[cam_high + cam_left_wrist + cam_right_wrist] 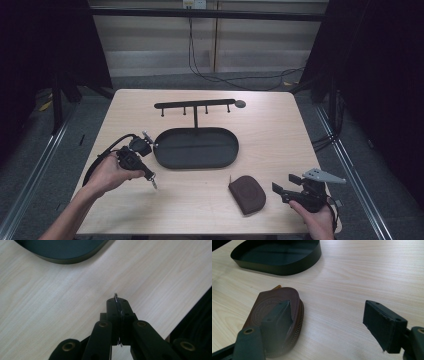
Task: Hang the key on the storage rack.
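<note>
The left gripper (150, 179) clamps a metal ring (116, 300), at the tray's (165, 160) eight o'clock. The right gripper (286, 186) gapes wide, three o'clock of the pouch (247, 193).

From my screen, the light wood worktop (270, 130) has a dark oval tray (196, 148) with its hook rack (195, 106) mid-table, plus a brown zip pouch (247, 194) nearer the front edge.
</note>
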`<action>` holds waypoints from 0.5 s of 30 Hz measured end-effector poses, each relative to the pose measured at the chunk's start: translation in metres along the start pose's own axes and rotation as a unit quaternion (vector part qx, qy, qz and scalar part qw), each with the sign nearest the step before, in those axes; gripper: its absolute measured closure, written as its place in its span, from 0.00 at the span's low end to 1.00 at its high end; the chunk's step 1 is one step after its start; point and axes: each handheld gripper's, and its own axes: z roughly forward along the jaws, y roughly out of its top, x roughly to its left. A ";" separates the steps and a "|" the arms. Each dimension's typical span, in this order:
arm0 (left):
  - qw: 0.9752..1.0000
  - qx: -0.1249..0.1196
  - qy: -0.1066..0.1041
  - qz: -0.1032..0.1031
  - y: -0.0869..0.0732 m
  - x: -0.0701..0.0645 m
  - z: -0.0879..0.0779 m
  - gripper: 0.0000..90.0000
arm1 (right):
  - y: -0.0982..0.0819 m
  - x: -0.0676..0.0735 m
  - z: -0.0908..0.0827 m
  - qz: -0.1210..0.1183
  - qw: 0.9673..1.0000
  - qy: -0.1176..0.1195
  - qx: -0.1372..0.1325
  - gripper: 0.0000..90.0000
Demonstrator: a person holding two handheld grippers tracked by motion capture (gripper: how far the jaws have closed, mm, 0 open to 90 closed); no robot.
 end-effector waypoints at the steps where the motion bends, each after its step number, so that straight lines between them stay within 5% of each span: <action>1: 1.000 0.000 0.000 0.000 0.000 0.000 0.000 0.99 | 0.000 0.000 0.000 0.000 1.000 0.002 0.001 0.25; 15: 1.000 -0.006 0.008 0.001 0.026 0.004 -0.021 0.99 | -0.001 -0.003 0.001 0.016 1.000 0.021 0.004 0.25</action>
